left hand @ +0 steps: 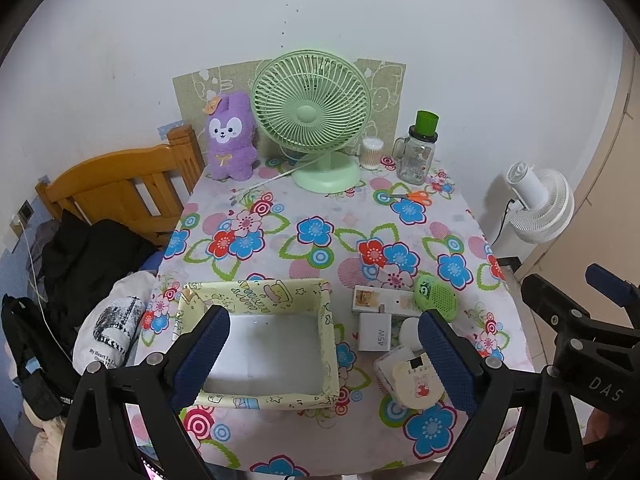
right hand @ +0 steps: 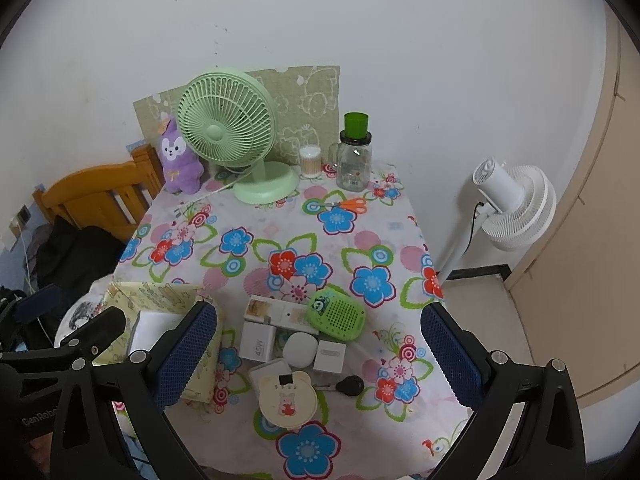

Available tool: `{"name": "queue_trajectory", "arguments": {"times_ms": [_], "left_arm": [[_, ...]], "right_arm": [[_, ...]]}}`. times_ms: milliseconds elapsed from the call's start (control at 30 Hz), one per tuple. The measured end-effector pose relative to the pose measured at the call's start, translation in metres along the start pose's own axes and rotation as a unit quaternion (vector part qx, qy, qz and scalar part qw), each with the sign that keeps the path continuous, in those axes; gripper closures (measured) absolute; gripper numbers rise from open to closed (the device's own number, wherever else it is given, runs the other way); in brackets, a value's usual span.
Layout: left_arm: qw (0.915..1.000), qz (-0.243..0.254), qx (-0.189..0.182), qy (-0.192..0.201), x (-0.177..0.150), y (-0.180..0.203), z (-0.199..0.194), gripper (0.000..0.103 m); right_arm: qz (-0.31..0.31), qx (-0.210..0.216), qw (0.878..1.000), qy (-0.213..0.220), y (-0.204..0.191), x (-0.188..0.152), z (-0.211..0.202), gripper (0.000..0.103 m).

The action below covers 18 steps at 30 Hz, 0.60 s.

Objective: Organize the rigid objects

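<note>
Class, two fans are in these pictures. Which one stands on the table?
The green fan stands on the table, at its back beside the purple plush. The white fan stands off the table, on the floor.

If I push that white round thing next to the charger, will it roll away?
The white round thing looks smooth and domed, so it may slip under a tool. It probably won't roll far: the charger and small white cube hem it in.

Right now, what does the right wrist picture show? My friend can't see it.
The open right gripper hovers over a cluster of small gadgets: a white 45W charger, a green speaker and a bear-shaped case. They lie on a flowery tablecloth, right of a yellow box.
</note>
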<state>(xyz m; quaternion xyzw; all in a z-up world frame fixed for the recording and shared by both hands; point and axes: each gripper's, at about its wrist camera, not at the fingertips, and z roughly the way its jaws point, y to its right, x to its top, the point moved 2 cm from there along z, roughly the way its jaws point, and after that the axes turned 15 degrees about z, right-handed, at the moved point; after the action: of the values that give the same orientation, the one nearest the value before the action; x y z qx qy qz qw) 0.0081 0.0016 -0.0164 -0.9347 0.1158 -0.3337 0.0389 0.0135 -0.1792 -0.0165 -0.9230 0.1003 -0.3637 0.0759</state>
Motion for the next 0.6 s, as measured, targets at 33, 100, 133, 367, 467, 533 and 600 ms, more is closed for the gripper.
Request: {"name": "queue_trajectory", "arguments": {"times_ms": [33, 100, 133, 367, 467, 533, 600], "left_arm": [[1.0000, 0.000, -0.001, -0.001, -0.0002, 0.0000, 0.0003, 0.007], [1.0000, 0.000, -0.004, -0.003, -0.0015, 0.0009, 0.0011, 0.007], [1.0000, -0.001, -0.005, -0.004, -0.0021, 0.0009, 0.0015, 0.007], [1.0000, 0.002, -0.003, 0.002, -0.0036, 0.0011, 0.0015, 0.007], [1.0000, 0.001, -0.004, 0.001, -0.0030, 0.0013, 0.0014, 0.007], [1.0000, 0.001, -0.005, 0.000, -0.0032, 0.0012, 0.0014, 0.007], [1.0000, 0.002, -0.005, 0.000, -0.0031, 0.0015, 0.0015, 0.007]], "right_arm": [[0.001, 0.000, 1.000, -0.001, 0.0006, 0.0000, 0.0003, 0.000], [-0.003, -0.006, 1.000, 0.002, 0.0003, 0.0006, -0.0001, 0.000], [-0.005, -0.009, 1.000, 0.003, -0.0003, 0.0007, -0.0004, 0.000], [-0.011, -0.013, 1.000, 0.002, -0.0016, 0.0005, -0.0013, 0.000], [-0.012, -0.015, 1.000, 0.002, -0.0019, -0.0015, -0.0012, 0.000], [-0.013, -0.016, 1.000, 0.002, -0.0018, -0.0027, -0.0002, 0.000], [-0.013, -0.018, 1.000, 0.001, -0.0024, -0.0035, 0.0003, 0.000]]}}
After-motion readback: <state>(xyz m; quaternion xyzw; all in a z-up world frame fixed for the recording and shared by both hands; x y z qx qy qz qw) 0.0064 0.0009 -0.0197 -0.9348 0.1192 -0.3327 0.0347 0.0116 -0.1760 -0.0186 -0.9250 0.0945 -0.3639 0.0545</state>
